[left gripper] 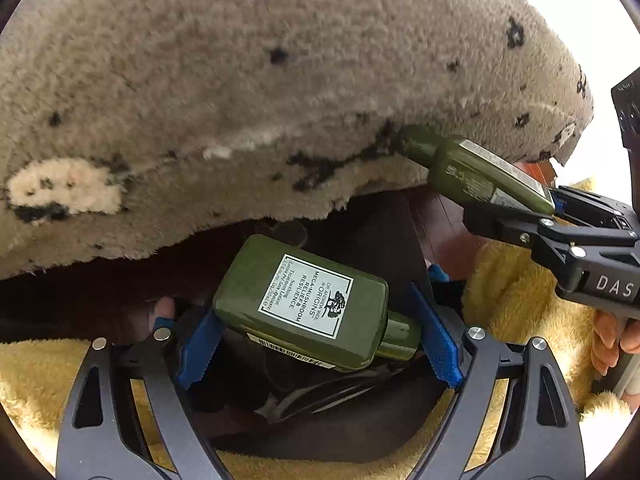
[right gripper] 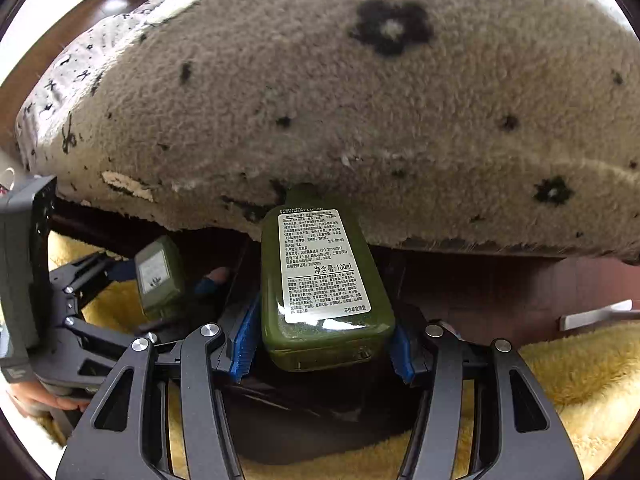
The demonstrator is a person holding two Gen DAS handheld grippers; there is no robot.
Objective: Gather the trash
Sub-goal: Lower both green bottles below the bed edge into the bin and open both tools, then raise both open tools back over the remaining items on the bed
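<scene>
Carrying two green lotion bottles toward a dark bag opening, one per claw.
Left claw [left gripper: 316,332] pinches the front-label bottle [left gripper: 308,300] crosswise; right claw [right gripper: 320,340] pinches the back-label bottle [right gripper: 324,280] by its base, neck at 12 o'clock. Black bag [right gripper: 312,420] sits at 6 o'clock; next: release over it.

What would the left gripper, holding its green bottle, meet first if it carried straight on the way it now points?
Most likely the dark bag that opens just below and ahead of the left gripper and its green bottle. Beyond that comes the grey rug. Depth is hard to judge through this lens.
</scene>
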